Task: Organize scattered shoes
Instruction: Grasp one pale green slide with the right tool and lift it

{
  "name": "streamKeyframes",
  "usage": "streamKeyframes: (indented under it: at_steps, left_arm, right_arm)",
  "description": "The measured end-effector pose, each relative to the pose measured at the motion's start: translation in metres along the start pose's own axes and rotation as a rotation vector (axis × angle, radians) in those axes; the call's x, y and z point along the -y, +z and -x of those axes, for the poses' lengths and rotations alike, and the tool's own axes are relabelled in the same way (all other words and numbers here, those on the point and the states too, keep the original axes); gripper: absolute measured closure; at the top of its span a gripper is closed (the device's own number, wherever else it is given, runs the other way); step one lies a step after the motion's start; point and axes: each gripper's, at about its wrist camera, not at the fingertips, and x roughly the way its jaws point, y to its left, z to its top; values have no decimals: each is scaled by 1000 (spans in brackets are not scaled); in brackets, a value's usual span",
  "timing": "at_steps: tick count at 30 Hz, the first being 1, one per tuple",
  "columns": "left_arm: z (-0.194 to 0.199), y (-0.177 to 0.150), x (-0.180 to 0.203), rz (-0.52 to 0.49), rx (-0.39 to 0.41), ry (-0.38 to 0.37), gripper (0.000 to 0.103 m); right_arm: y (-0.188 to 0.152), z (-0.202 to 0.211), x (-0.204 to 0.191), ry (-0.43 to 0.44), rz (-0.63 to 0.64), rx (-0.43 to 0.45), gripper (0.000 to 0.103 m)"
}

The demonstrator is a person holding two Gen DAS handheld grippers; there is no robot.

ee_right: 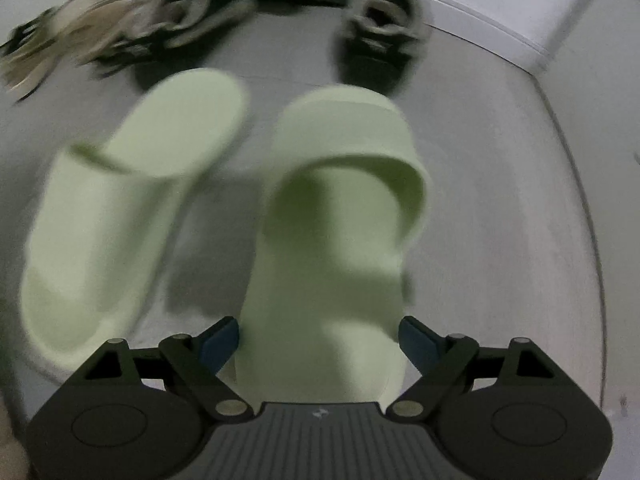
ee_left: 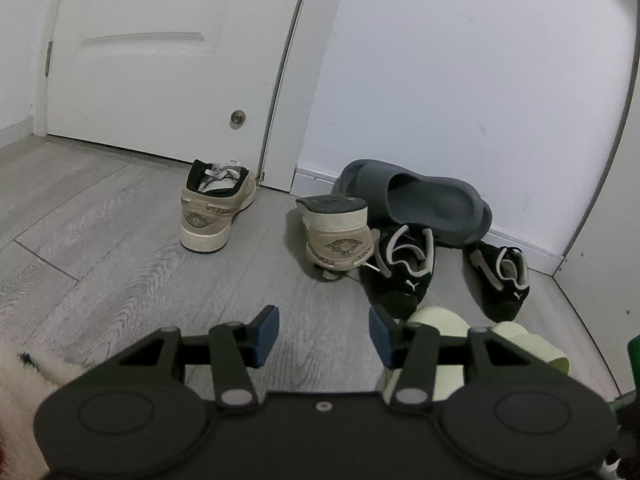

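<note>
The pale green moulded foam slide (ee_right: pixel 336 208) nearest the right gripper (ee_right: pixel 320 344) lies on the grey wood-look floor (ee_left: pixel 100 240), heel toward the tool and toe pointing to twelve o'clock, with its twin, a second pale green foam slide (ee_right: pixel 120 208), just beside it at nine o'clock and angled toward one o'clock. To my eye these slides will be light, springy and a little squashy, not fragile; the thick heel rim or the broad strap looks the surest place to pinch, since the smooth sole could slip. The right gripper's blue-padded jaws stand wide apart on either side of that heel, close to it, though the blur leaves me unable to say whether either pad touches; it is not squeezing the foam. Beyond, at twelve o'clock, two black suede trainers with grey laces (ee_left: pixel 404 268) sit near the white wall (ee_left: pixel 480 80), one just beside a tan and cream leather sneaker (ee_left: pixel 338 232) tipped up on its side, and its mate, a second tan sneaker (ee_left: pixel 218 208), stands upright well apart at ten o'clock by the white door (ee_left: pixel 160 60). A dark grey foam slide (ee_left: pixel 424 200) leans against the skirting behind them. The left gripper (ee_left: pixel 324 336) hovers above bare floor, jaws spread and holding nothing. The sneakers look stiffer and heavier; the heel collar would suit them.
</note>
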Motion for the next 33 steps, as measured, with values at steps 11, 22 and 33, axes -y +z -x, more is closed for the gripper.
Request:
streamKeyframes:
  at_steps: [11,22,33]
  left_arm:
    - [-4,-1,3,-6,-11,5,52]
    - [-5,-4,6,-25,-18,17,52]
    - [-1,-6,5,-33,-3,2,52]
  right_arm:
    - [4,19,36,-40,-248,272,16]
    - [24,-3,41,237,-328,339,37]
    - [16,-15,8,366,-97,211,79]
